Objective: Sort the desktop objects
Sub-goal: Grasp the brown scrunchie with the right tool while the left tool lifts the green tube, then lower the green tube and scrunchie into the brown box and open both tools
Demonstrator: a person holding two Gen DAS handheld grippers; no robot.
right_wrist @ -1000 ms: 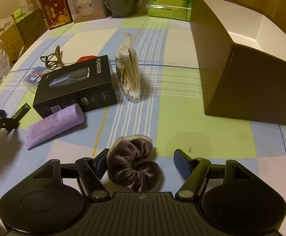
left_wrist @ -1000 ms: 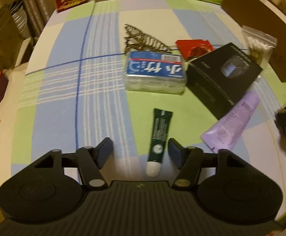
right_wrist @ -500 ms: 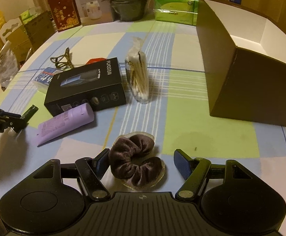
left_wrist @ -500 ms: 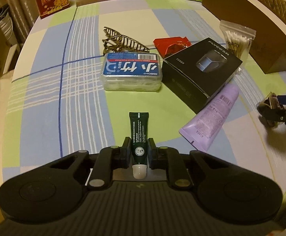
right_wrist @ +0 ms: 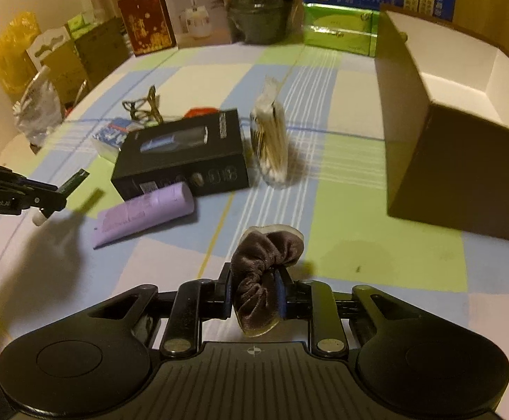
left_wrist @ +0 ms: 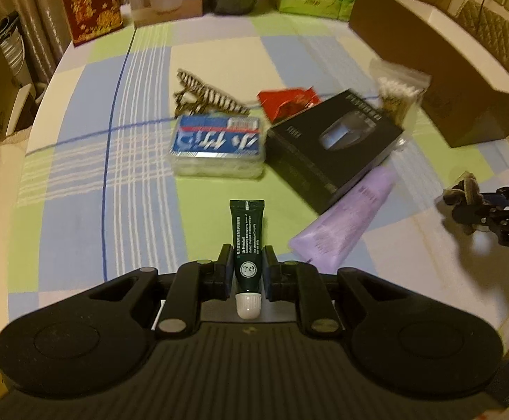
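Green tube sits clamped in the left hand-held gripper; the right hand-held gripper is closing, pads squeezing a brown scrunchie.

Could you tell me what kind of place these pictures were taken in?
Most likely a room in a home. A checked tablecloth covers the table, personal items like a bag of cotton swabs and a purple tube lie on it, and gift boxes line its far edge.
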